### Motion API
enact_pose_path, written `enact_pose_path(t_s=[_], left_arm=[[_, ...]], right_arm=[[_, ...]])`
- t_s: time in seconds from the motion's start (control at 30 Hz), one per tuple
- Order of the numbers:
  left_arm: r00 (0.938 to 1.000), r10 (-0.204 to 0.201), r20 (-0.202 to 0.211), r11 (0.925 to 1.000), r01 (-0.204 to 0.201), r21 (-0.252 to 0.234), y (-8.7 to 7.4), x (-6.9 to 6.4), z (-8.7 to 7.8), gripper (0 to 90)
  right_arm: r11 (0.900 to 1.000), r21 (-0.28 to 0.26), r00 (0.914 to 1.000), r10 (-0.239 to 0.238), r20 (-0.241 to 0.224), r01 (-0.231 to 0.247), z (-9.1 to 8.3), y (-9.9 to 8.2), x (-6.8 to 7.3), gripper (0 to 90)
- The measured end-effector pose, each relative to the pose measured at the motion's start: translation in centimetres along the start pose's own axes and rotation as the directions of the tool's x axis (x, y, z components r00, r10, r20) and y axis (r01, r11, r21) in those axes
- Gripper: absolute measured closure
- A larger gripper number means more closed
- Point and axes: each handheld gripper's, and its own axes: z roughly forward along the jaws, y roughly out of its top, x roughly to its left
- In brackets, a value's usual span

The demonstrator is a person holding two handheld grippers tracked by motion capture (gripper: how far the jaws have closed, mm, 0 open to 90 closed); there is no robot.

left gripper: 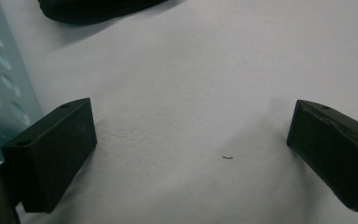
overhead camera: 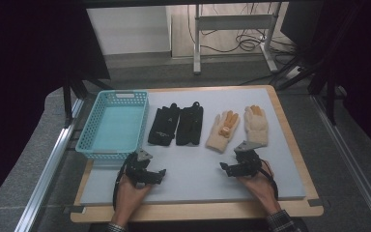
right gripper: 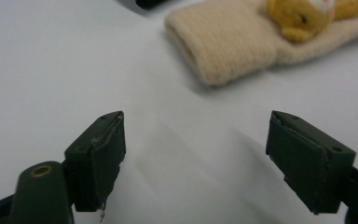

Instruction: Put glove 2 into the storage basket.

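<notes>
Both grippers, left point(overhead camera: 162, 172) and right point(overhead camera: 223, 167), rest on the bench point(overhead camera: 198, 179) near the gloves point(overhead camera: 223, 129), jaws wide open, holding nothing.

Light falls softly from overhead onto the pale surface point(overhead camera: 193, 169), evenly bright, while the room around it sinks nearly black at both sides (the high view looks grainy and a little washed out). Shadows are faint and short. In the right gripper view the cream glove point(right gripper: 233, 46) is blurred, and the black fingers point(right gripper: 95, 158) sit soft-edged.
</notes>
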Motion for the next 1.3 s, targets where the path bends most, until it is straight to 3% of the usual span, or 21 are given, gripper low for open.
enact_pose_path(t_s=[0.3, 0.5, 0.9, 1.1, 1.3], left_arm=[[1.0000, 0.001, 0.000, 1.0000, -0.001, 0.001, 0.0, 0.0, 0.0, 1.9], [1.0000, 0.002, 0.000, 1.0000, -0.002, 0.001, 0.0, 0.0, 0.0, 2.0], [1.0000, 0.001, 0.000, 1.0000, -0.001, 0.002, 0.0, 0.0, 0.0, 2.0], [1.0000, 0.001, 0.001, 1.0000, -0.001, 0.001, 0.0, 0.0, 0.0, 2.1], [1.0000, -0.001, 0.002, 1.0000, 0.001, -0.002, 0.0, 0.0, 0.0, 2.1]], right_arm=[[0.9998, -0.017, 0.9983, -0.012, -0.057, 0.011, 0.7, 3.5, 0.1, 32.0], [0.9996, -0.026, 0.9947, 0.007, -0.102, -0.010, 2.9, 6.6, -0.6, 42.2], [1.0000, -0.004, 0.9974, -0.003, -0.071, 0.002, 7.6, 11.2, -1.5, 51.0], [1.0000, -0.003, 0.9982, 0.007, -0.060, -0.007, 10.3, 13.1, -1.4, 49.8], [0.9994, 0.021, 0.9996, 0.028, -0.007, -0.027, 12.9, 14.4, -1.6, 40.4]])
